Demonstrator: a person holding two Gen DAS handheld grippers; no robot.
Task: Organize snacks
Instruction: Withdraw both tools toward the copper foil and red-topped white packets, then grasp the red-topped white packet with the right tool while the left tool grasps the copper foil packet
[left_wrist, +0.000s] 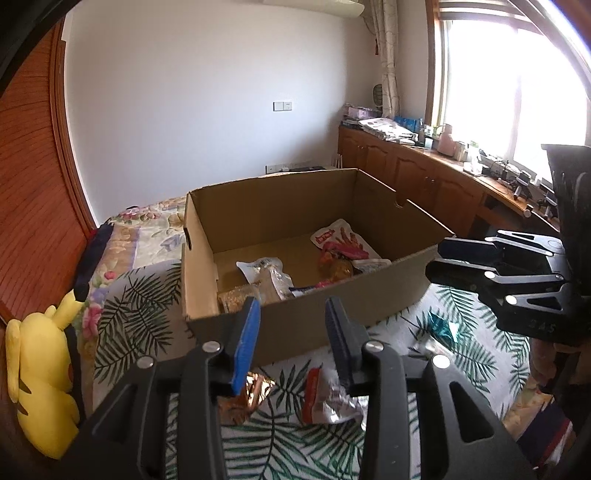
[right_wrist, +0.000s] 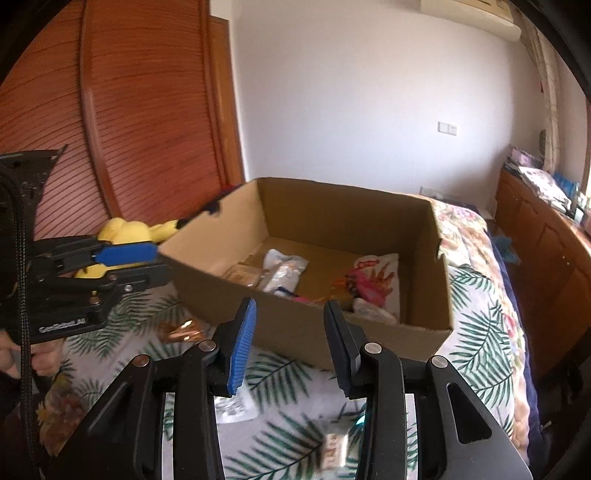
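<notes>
Left gripper (left_wrist: 291, 332) spread wide, nothing between its fingers, hanging over the leaf-print bedspread (left_wrist: 140, 314). Just below and past its tips: a red-and-silver snack packet (left_wrist: 327, 397) lying crumpled on the spread, and a copper foil wrapper (left_wrist: 255, 391) just beside it to the left.

Right gripper (right_wrist: 290, 332) also spread, holding nothing. Under it a white packet (right_wrist: 236, 406) and a small wrapped snack (right_wrist: 334, 448), both motion-blurred, can't tell what they are. In the left wrist view the right gripper comes in from the right edge, with a teal foil wrapper (left_wrist: 443, 326) on the spread below it.

Next out: open cardboard box (left_wrist: 295, 321) sitting on the bed, near wall just ahead of both grippers. Already in it: a clear bag of pale snacks (left_wrist: 266, 277) at the near left, a red-and-white pouch (left_wrist: 343, 240) toward the far right, an orange-and-pink packet (left_wrist: 334, 267) between them.

Left of the box: yellow plush toy (left_wrist: 40, 380) at the bed edge against the wooden slatted wardrobe (left_wrist: 33, 184).

Far: white wall, wooden cabinets (left_wrist: 417, 173) with clutter on top under a bright window (left_wrist: 517, 85).
</notes>
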